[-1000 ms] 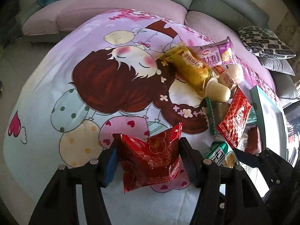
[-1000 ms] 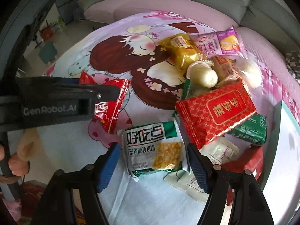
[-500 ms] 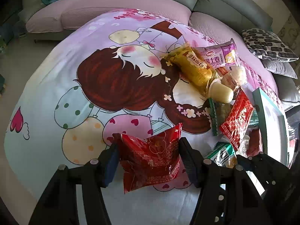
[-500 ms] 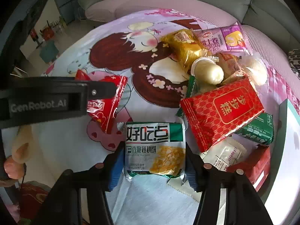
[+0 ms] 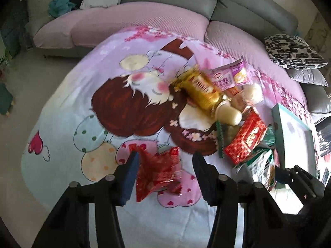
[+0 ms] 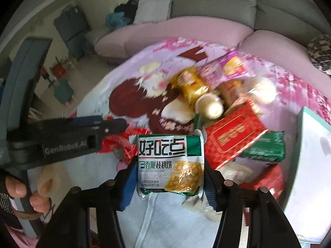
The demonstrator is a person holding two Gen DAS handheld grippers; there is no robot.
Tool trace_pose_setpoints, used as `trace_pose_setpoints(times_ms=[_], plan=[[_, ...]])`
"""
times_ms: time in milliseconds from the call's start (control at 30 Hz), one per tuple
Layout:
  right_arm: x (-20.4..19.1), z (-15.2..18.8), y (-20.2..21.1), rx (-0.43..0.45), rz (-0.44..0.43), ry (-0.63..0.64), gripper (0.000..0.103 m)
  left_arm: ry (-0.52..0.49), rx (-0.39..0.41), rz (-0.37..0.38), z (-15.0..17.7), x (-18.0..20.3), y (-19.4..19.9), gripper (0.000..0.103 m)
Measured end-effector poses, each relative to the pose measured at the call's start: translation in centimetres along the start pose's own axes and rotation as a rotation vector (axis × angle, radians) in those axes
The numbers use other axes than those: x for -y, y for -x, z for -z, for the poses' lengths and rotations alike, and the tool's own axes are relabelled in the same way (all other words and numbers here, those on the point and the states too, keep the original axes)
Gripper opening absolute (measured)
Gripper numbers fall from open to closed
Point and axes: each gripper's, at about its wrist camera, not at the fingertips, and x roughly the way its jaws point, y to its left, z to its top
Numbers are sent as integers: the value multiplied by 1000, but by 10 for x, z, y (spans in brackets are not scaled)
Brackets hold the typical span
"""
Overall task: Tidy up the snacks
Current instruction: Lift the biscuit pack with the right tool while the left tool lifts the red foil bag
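Note:
My right gripper (image 6: pixel 168 183) is shut on a green-and-white walnut biscuit pack (image 6: pixel 170 162) and holds it above the cloth. My left gripper (image 5: pixel 163 175) stands open around a crinkled red snack bag (image 5: pixel 159 173) that lies on the cartoon cloth (image 5: pixel 86 107); the bag touches the left pad and is apart from the right pad. The left gripper also shows from the side in the right wrist view (image 6: pixel 86 132), over the red bag (image 6: pixel 122 144). A pile of snacks lies beyond: a gold pack (image 5: pixel 203 92), a pink pack (image 5: pixel 231 76), a red box (image 6: pixel 233 136), a green pack (image 6: pixel 264 148).
A teal-rimmed tray (image 5: pixel 291 136) stands at the right edge of the cloth. A pink and grey sofa (image 5: pixel 165 18) curves behind, with a patterned cushion (image 5: pixel 293 51) at its right. A pudding cup (image 6: pixel 210 106) lies in the pile. Floor lies to the left.
My right gripper has closed on the biscuit pack and lifted it off the cloth. My left gripper has opened; the red bag has dropped to the cloth. Both views have risen and pulled back.

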Motion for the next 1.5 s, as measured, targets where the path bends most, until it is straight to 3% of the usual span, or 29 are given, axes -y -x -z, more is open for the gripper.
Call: trace_pose_setpoints(times_ms=[133, 333, 467, 567, 767, 900, 1033, 1100, 1367, 1500], plan=[[16, -4, 18, 45, 0, -53, 60, -17, 4, 3, -7, 15, 4, 49], [52, -4, 40, 89, 66, -134, 59, -31, -20, -14, -11, 31, -7, 46], [78, -4, 45, 89, 142, -181, 59, -20, -67, -29, -8, 32, -25, 45], [90, -1, 43, 65, 149, -218, 59, -4, -79, -42, -3, 27, -29, 45], [77, 2, 26, 20, 140, -176, 59, 33, -47, -37, -5, 10, -18, 46], [62, 6, 16, -14, 78, -152, 59, 70, -56, -43, -3, -5, -18, 60], [49, 10, 6, -44, 78, -118, 59, 95, -96, -30, 5, -13, -29, 63], [45, 11, 3, -54, 80, -106, 59, 100, -114, -20, 7, -14, -36, 71], [43, 12, 0, -66, 82, -106, 59, 125, -167, 8, 14, -16, -64, 73], [43, 11, -2, -76, 79, -110, 60, 98, -175, -27, 18, -11, -75, 72]])
